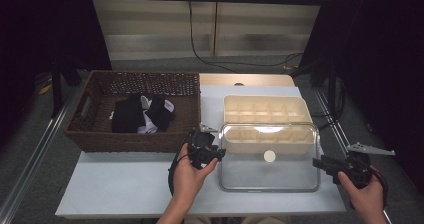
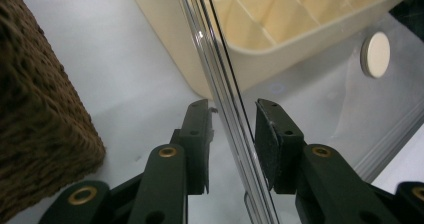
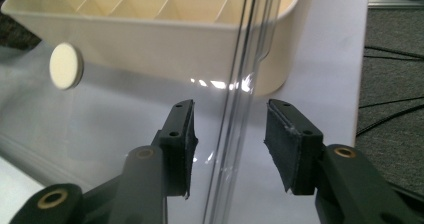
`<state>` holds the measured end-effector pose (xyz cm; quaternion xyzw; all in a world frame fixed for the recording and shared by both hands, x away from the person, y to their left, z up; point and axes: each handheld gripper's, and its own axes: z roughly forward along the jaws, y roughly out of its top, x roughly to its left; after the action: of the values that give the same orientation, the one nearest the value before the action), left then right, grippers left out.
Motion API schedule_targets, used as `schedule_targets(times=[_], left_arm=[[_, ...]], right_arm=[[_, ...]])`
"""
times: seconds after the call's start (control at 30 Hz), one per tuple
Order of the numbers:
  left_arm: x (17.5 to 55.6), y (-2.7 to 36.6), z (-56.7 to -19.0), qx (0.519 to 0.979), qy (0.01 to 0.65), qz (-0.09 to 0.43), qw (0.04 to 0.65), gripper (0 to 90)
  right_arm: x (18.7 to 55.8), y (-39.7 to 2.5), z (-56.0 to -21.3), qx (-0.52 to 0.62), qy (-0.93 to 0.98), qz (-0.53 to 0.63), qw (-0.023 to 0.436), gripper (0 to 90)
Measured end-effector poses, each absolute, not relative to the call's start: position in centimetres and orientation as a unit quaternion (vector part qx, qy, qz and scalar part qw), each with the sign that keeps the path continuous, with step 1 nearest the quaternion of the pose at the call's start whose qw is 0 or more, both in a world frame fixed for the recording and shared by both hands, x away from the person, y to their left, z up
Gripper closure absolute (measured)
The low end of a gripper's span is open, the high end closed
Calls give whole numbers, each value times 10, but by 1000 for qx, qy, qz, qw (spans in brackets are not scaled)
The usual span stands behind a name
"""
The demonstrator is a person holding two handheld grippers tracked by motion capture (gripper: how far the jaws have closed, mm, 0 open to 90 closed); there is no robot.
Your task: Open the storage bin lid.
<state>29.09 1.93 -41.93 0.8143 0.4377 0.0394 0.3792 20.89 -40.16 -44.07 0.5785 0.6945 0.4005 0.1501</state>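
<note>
A clear plastic lid [image 1: 270, 176] with a white round knob [image 1: 269, 156] lies tilted, its far edge resting on a cream compartment box [image 1: 265, 109]. My left gripper [image 1: 216, 153] is open at the lid's left edge. In the left gripper view the lid's rim [image 2: 220, 74] runs between the jaws of the left gripper [image 2: 232, 144] with a gap on both sides. My right gripper [image 1: 320, 164] is open at the lid's right edge. In the right gripper view the rim [image 3: 245, 84] passes between the spread jaws of the right gripper [image 3: 232, 144] without touching either.
A brown wicker basket [image 1: 100, 139] stands at the left and holds black and white cloth [image 1: 142, 114]. The white table [image 1: 125, 184] has bare room in front of the basket. Dark curtains flank the table, and cables lie on the floor behind.
</note>
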Motion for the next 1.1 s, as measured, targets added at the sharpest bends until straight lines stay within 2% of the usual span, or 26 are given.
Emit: schedule_targets(times=[0.13,0.4,0.9,1.1], left_arm=[[297,19,-414,809,441,50,386,696],[301,18,-413,808,445,35,384,719],[289,27,-395,799,448,7,400,773],[286,28,-394,799,447,9,402,776]], right_arm=[[219,-404,-440,580,692,402,151,585],[230,-399,-437,580,690,413,130,616],[204,-410,-423,588,659,458,97,746],[203,-410,-418,588,664,453,95,751]])
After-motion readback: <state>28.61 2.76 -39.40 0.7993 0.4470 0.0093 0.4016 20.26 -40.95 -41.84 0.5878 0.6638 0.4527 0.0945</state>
